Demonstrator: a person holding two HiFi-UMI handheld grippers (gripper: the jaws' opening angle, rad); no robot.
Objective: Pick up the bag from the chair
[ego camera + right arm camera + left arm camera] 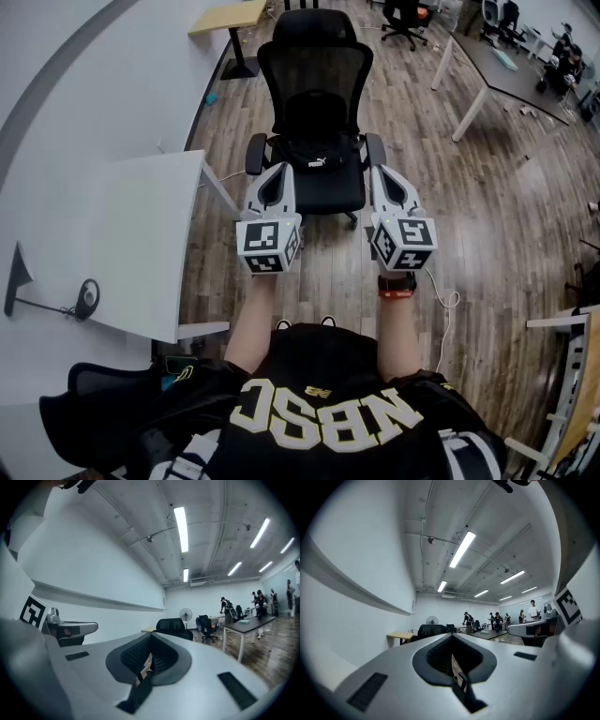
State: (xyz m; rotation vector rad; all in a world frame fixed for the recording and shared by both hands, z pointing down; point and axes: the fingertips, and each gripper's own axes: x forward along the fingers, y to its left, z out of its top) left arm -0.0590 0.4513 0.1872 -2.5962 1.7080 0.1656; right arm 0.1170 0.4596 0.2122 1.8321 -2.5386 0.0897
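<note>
From the head the bag (pixel 315 152) lies black on the black chair (pixel 316 70), its outline hard to tell. In their own views the left gripper (pixel 451 637) and right gripper (pixel 151 635) hide the bag and seat behind their bodies; far people (pixel 497 618) are too small to make out.

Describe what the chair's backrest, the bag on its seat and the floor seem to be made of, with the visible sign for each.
Backrest: black mesh, probably synthetic; it looks slightly see-through.
Bag: soft matte black fabric, it seems; it slumps flat on the seat and bears a white logo.
Floor: wood or wood-look planks; streaked grain and plank seams, little sheen.
</note>
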